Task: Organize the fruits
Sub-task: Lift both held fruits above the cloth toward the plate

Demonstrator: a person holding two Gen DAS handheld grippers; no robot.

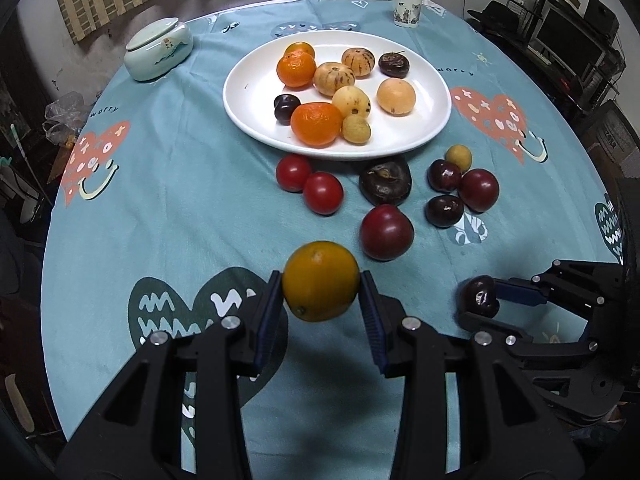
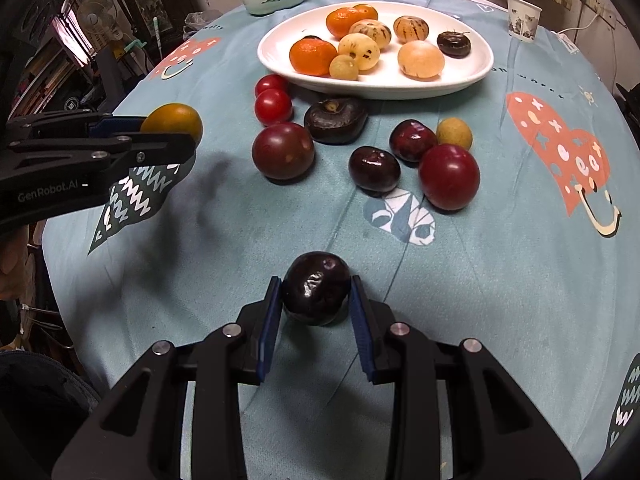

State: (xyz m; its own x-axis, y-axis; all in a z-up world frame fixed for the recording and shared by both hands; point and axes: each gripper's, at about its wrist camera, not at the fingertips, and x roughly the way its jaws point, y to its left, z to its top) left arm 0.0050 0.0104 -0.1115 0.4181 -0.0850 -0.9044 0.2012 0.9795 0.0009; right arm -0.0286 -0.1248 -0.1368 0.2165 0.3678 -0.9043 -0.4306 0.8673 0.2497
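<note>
Orange [image 1: 321,281] in left tool [image 1: 320,292], bare cloth [image 1: 192,208] beyond

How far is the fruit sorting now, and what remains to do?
Done: nine fruits lie on the white plate. In hand: the left tongs grip an orange, the right tongs a dark plum. Left: eight fruits on the tablecloth, such as two red tomatoes.

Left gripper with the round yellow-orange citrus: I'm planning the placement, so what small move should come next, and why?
Probably carry the round yellow-orange citrus forward toward the white oval plate. The left gripper is shut on it, clear of the teal tablecloth, and the plate's left side is bare.
</note>
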